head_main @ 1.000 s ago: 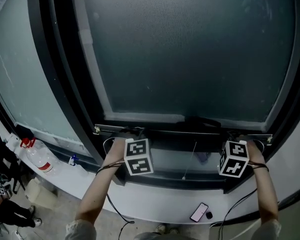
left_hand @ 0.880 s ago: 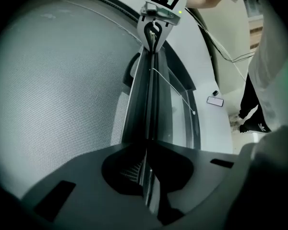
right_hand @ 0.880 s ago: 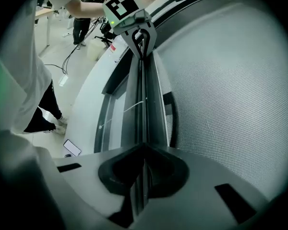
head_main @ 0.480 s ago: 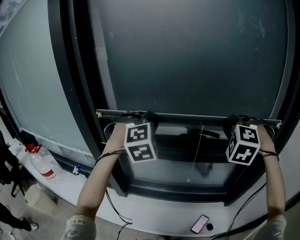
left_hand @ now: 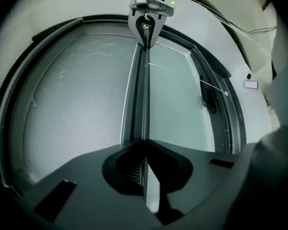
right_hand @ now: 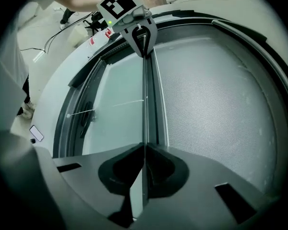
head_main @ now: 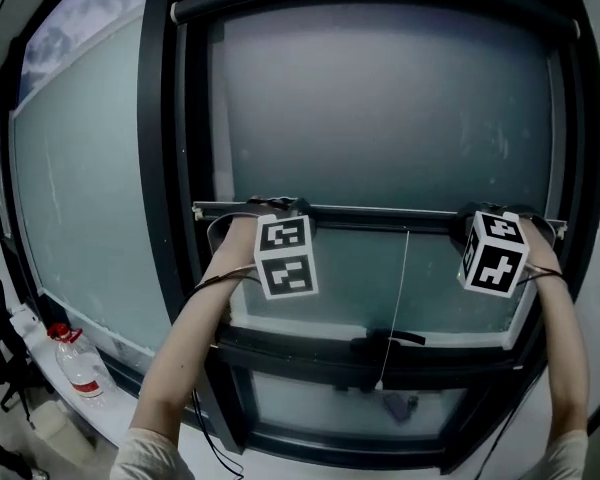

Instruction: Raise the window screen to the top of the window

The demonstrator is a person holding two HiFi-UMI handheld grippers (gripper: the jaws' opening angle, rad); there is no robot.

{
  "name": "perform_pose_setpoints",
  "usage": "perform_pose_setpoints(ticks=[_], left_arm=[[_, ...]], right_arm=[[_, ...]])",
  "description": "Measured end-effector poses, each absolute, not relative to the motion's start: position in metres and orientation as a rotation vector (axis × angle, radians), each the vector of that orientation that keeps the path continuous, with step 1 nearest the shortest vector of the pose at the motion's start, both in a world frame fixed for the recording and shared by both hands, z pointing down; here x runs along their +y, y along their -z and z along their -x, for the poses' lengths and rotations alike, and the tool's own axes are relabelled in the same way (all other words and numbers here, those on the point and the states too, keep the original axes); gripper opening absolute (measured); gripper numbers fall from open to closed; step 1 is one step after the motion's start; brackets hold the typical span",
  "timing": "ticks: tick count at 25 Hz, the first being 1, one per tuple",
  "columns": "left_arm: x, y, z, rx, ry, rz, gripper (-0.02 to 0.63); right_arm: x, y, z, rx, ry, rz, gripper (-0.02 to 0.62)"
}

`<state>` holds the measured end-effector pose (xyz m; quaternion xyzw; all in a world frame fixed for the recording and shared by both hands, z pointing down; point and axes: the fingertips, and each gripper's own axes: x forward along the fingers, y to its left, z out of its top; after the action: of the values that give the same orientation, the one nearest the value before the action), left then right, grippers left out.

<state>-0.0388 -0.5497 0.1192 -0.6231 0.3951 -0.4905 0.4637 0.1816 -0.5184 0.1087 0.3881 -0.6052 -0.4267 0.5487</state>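
Status: screen bar [head_main: 380, 215] sits about mid-height in the window frame [head_main: 158, 168]. The mesh [head_main: 380, 108] covers the pane from the bar up to the roller casing [head_main: 370, 0] at 12 o'clock, with bare glass [head_main: 360, 278] below.

Left tool [head_main: 277, 206] pinches the bar's thin lip near its 9 o'clock end, jaws closing on it. Right tool [head_main: 498, 211] is pressed together on the same lip near the 3 o'clock end. Each bites only a narrow edge.

Risks as I read them:
- Uneven lift. If one end leads, the bar skews and likely jams in the side tracks [head_main: 570, 148]. It looks near level now.
- Lip slip. The flange is thin and the bite small, so a jerk could pull it out of a tool. If the roller is sprung, a freed end could snap toward 12 o'clock.
- Pull cord [head_main: 398, 298] hangs from bar centre toward 6 o'clock, close to the sash handle [head_main: 388, 341]. It could snag there.
- About half the travel is left and the forearms [head_main: 195, 328] are well raised. Running out of reach may tilt the tools and twist the lip.
- Top stop. Hitting the casing hard could bounce the bar.
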Motion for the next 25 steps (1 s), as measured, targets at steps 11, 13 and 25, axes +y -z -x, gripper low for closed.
perform_pose_setpoints(ticks=[11, 13, 25], left_arm=[[-0.554, -0.016, 0.041, 1.074, 1.126, 1.419, 0.017], [-0.555, 0.013, 0.040, 1.110, 1.090, 1.381, 0.017], [-0.554, 0.163, 0.044, 1.219, 1.003, 1.247, 0.017]], right_arm=[[-0.519, -0.006, -0.180, -1.355, 1.141, -1.035, 0.018], [-0.520, 0.021, -0.181, -1.326, 1.184, -1.081, 0.017], [-0.517, 0.173, -0.174, -1.206, 1.370, -1.266, 0.018]])
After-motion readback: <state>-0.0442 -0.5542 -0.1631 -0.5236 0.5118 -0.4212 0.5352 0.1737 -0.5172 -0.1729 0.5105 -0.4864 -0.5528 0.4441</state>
